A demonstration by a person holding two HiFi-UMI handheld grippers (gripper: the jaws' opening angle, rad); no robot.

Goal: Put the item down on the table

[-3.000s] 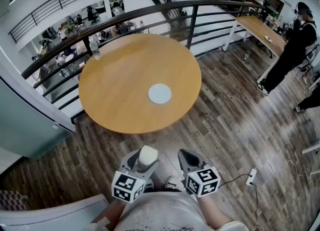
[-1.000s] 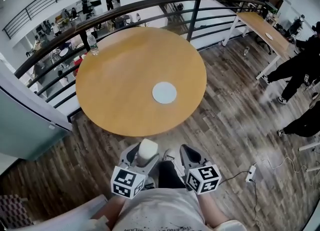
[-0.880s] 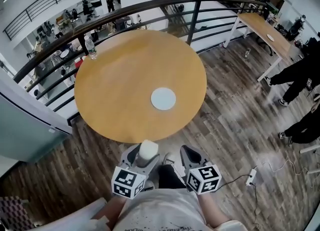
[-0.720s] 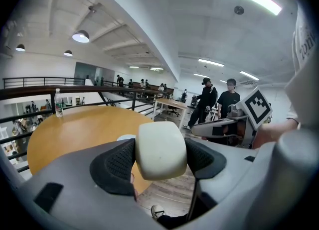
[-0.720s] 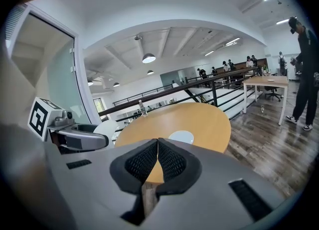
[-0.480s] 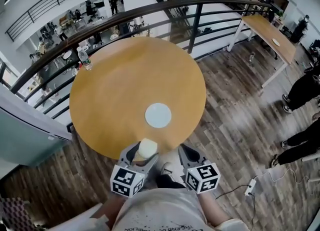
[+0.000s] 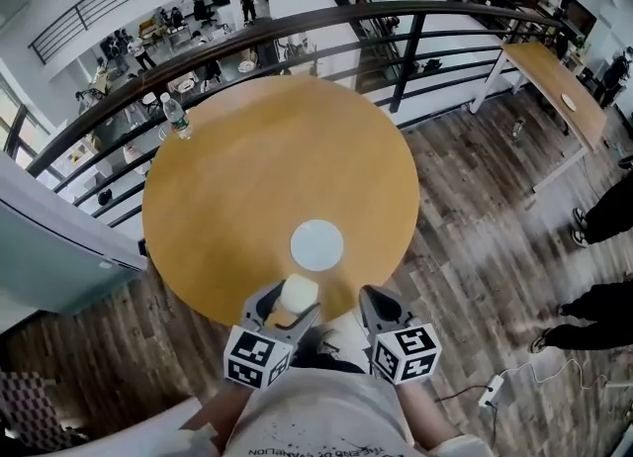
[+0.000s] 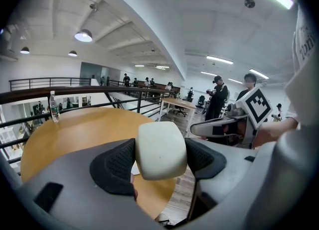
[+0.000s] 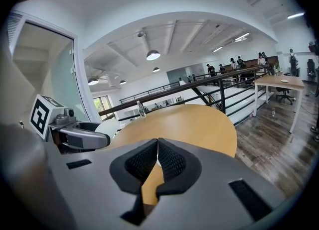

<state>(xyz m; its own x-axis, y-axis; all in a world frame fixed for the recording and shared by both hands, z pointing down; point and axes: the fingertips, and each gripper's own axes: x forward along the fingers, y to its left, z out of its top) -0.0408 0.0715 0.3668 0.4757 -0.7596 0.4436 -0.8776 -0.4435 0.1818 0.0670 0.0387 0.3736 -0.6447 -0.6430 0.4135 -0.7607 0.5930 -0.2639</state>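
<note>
We list one round wooden counter (image 7: 247,178), standing against a curved dark railing (image 7: 297,28) on a wood-plank floor (image 7: 475,218). On the counter: one flat white disc (image 7: 316,245), toward the counter's near edge and right of its middle; one clear water bottle (image 7: 177,119), upright at the counter's far left rim beside the railing. At the counter's near edge we list two hand-held tools, each with a marker cube. The left tool (image 7: 293,301) is closed on the item (image 8: 160,149), a pale off-white rounded block, with the dark ribbed pads (image 8: 115,162) pressed against its two sides. In the head view the item sits over the counter's near edge, just short of the white disc; it is carried in the tool and does not rest on the counter. The right tool (image 7: 373,297) is just off the counter's near edge, beside the left one; its two ribbed pads meet at their tips with nothing between them, so it is closed and empty. Beyond the counter's right side, well apart, we list one long pale wooden desk (image 7: 566,99) and persons in dark clothing (image 7: 603,210) at the picture's edge.
</note>
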